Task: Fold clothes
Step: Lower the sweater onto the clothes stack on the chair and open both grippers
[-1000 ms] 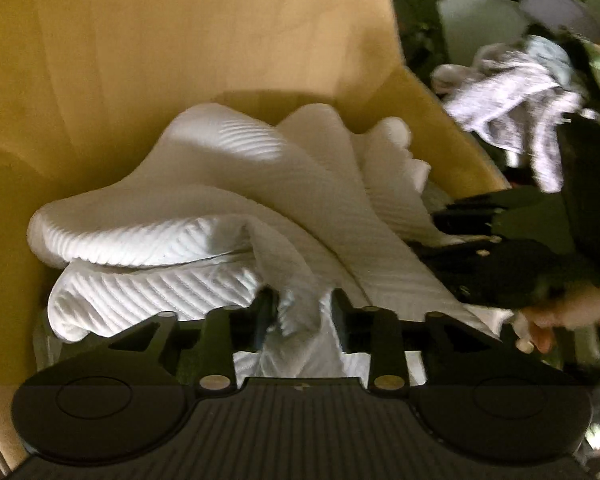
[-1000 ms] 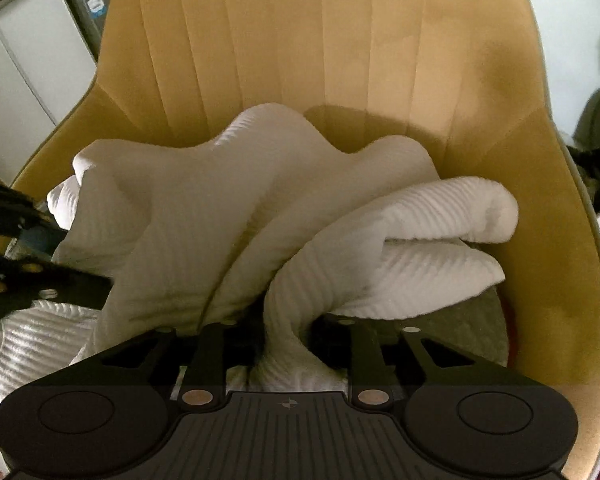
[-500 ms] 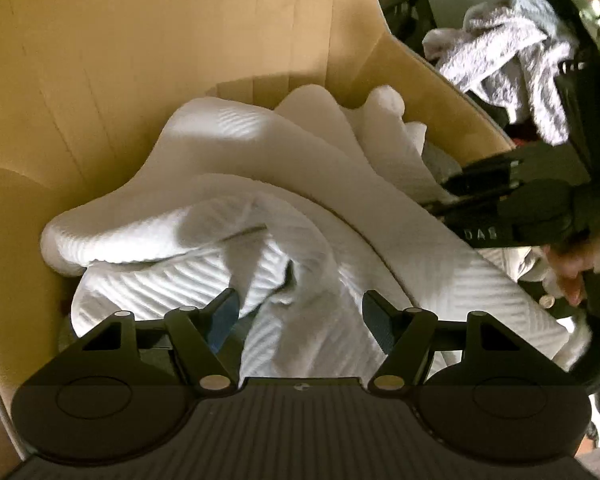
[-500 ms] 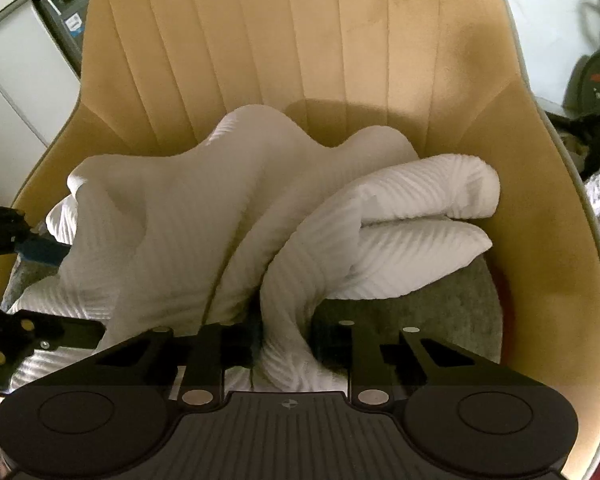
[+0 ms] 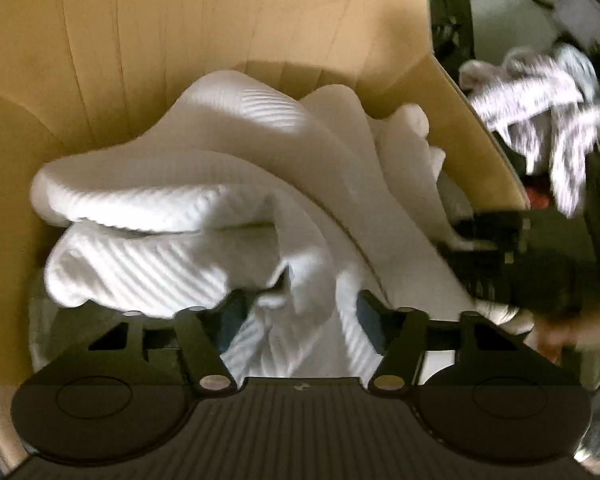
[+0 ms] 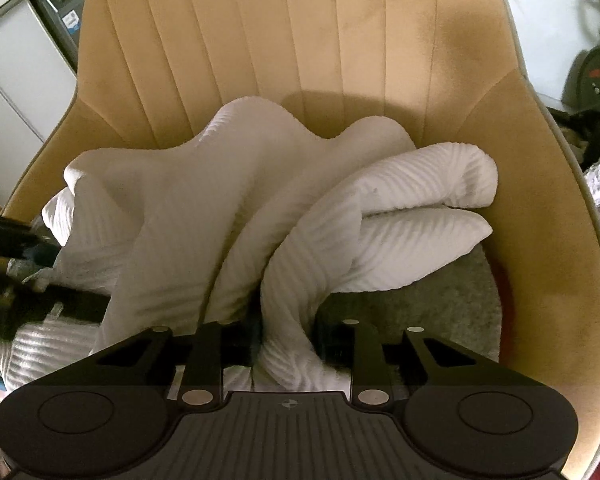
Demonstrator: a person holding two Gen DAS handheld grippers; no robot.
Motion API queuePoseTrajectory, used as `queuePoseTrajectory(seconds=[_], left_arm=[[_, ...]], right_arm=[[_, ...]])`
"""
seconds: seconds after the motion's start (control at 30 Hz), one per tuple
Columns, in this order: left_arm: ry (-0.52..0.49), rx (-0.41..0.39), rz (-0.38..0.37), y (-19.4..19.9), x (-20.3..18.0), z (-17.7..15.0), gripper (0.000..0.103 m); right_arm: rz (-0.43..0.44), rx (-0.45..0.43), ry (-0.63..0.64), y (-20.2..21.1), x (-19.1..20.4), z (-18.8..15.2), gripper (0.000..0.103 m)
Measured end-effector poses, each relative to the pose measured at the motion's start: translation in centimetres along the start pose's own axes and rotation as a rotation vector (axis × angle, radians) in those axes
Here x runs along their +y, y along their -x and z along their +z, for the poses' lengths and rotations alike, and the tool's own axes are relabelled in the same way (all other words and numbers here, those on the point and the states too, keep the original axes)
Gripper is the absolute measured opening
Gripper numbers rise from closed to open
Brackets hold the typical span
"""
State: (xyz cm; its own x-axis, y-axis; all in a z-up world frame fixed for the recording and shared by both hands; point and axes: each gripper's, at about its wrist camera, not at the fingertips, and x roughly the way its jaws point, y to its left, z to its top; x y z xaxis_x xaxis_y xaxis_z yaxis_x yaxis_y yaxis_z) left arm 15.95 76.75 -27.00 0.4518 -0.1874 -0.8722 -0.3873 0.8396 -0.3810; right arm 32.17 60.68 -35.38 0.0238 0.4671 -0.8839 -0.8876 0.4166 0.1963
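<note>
A white ribbed garment (image 5: 228,160) lies bunched in thick folds on the seat of a tan upholstered chair (image 5: 180,48). My left gripper (image 5: 300,312) is open at the garment's near edge, and a fold of cloth hangs loose between its fingers. In the right wrist view the same garment (image 6: 228,208) fills the chair (image 6: 300,40). The right gripper (image 6: 288,336) is shut on a thick fold at the front edge. The left gripper (image 6: 40,280) shows blurred at the left, against the cloth. From the left wrist view the right gripper (image 5: 500,256) sits at the garment's right side.
A heap of grey and white clothes (image 5: 540,92) lies beyond the chair's right side. A grey seat cushion (image 6: 420,300) shows under the garment. A white cabinet (image 6: 12,92) stands to the left and a dark round object (image 6: 596,76) at the far right.
My left gripper let go of the fold it pinched a second ago and opened, then narrowed a little around loose cloth. The right gripper stayed shut on its fold.
</note>
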Motion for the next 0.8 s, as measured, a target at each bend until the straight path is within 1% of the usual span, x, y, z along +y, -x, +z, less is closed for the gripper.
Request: queuePoseTrajectory(seconds=[0.03,0.07,0.13,0.2,0.27,0.37,0.43,0.5,0.57,0.67,0.77,0.8], left_arm=[[0.005,0.009,-0.004,-0.2,0.2,0.2,0.023],[0.006,0.011,-0.008,-0.2,0.4,0.3,0.021],[0.003,-0.015,-0.007,0.6,0.5,0.1,0.018],[0.042,-0.064,0.01,1.9,0.7,-0.8,0.018],[0.118,-0.131,0.026,4.2,1.7,-2.0,0.017],[0.21,-0.234,0.082,7.7,3.0,-3.9,0.017],[0.274,-0.271,0.131,9.0,4.1,-4.9,0.017],[0.31,-0.257,0.162,8.7,5.2,-5.5,0.017],[0.331,-0.219,0.184,7.2,6.1,-6.0,0.017],[0.297,-0.205,0.237,5.6,6.5,-5.9,0.018],[0.346,-0.205,0.232,5.2,7.4,-5.9,0.019],[0.339,-0.206,0.233,5.4,7.4,-5.9,0.019]], right_arm=[[0.003,-0.001,0.011,0.0,-0.1,0.0,0.02],[0.007,-0.001,0.025,0.2,-0.2,0.1,0.02],[0.005,-0.011,0.056,0.9,-0.3,0.5,0.018],[-0.006,-0.029,0.072,1.9,-0.8,1.0,0.017],[-0.032,-0.057,0.079,3.3,-1.7,1.6,0.017],[-0.08,-0.105,0.073,5.2,-3.5,2.8,0.017],[-0.114,-0.117,0.085,5.6,-4.4,3.6,0.017],[-0.143,-0.098,0.103,5.0,-5.0,4.0,0.017],[-0.165,-0.072,0.116,3.7,-5.5,3.8,0.017],[-0.198,-0.032,0.135,1.8,-6.3,3.4,0.017],[-0.193,-0.04,0.084,1.9,-7.0,3.0,0.024],[-0.185,-0.045,0.061,2.2,-7.3,2.9,0.03]])
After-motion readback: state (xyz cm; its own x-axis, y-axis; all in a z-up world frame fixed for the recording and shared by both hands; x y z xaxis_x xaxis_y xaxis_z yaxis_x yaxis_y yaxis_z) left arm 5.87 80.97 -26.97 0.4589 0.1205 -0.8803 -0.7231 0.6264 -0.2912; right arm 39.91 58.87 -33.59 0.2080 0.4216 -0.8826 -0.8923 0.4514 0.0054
